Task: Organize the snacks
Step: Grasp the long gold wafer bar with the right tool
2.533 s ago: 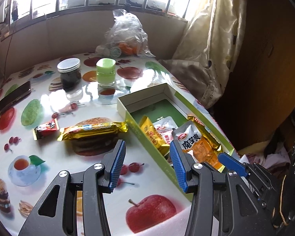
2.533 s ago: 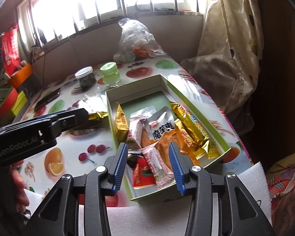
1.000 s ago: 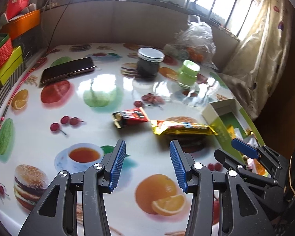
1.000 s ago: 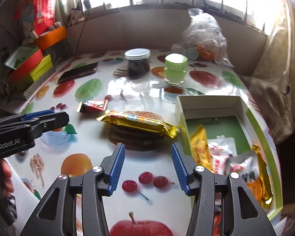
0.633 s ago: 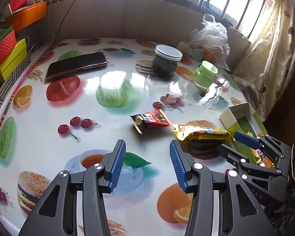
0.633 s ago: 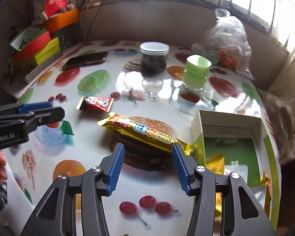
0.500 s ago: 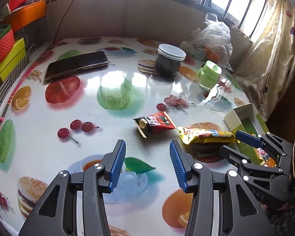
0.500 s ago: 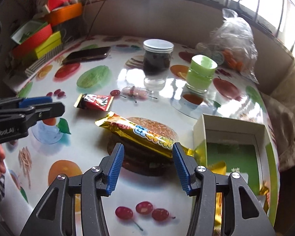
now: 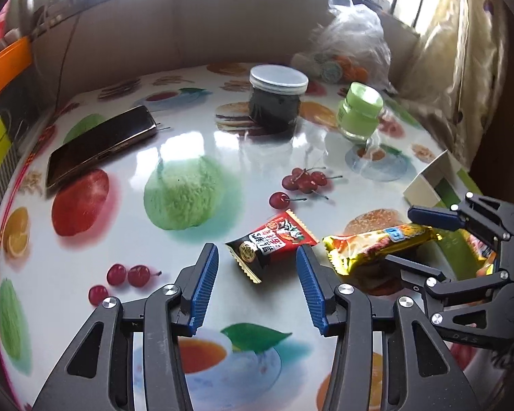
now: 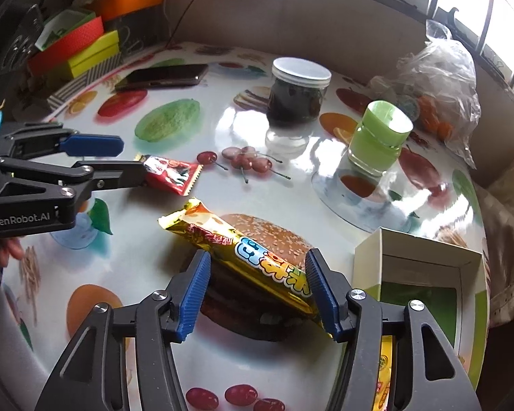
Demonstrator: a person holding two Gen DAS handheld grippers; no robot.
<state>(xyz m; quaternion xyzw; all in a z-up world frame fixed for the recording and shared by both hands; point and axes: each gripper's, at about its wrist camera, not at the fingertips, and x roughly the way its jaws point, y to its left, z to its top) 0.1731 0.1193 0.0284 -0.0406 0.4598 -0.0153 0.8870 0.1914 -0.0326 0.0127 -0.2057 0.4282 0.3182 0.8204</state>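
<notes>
A small red and black snack packet [image 9: 271, 242] lies on the fruit-print tablecloth, just ahead of my open left gripper [image 9: 257, 284], between its blue pads. It also shows in the right wrist view [image 10: 171, 174], where the left gripper [image 10: 120, 157] reaches it from the left. A long gold snack bar [image 10: 246, 253] lies between the open jaws of my right gripper [image 10: 257, 291]; in the left wrist view the bar [image 9: 377, 243] lies by the right gripper [image 9: 414, 236]. The green snack box [image 10: 425, 274] stands at the right with snacks inside.
A dark jar with a white lid [image 9: 277, 101], a green-lidded jar [image 9: 359, 114], a phone [image 9: 99, 145] and a plastic bag [image 9: 353, 51] are on the far half of the table. Coloured boxes [image 10: 82, 48] stand at the left edge. A curtain [image 9: 462, 51] hangs at right.
Both grippers have swung left from the box and moved forward and down. The red packet now lies between the left pads, the gold bar between the right pads. Both stay open.
</notes>
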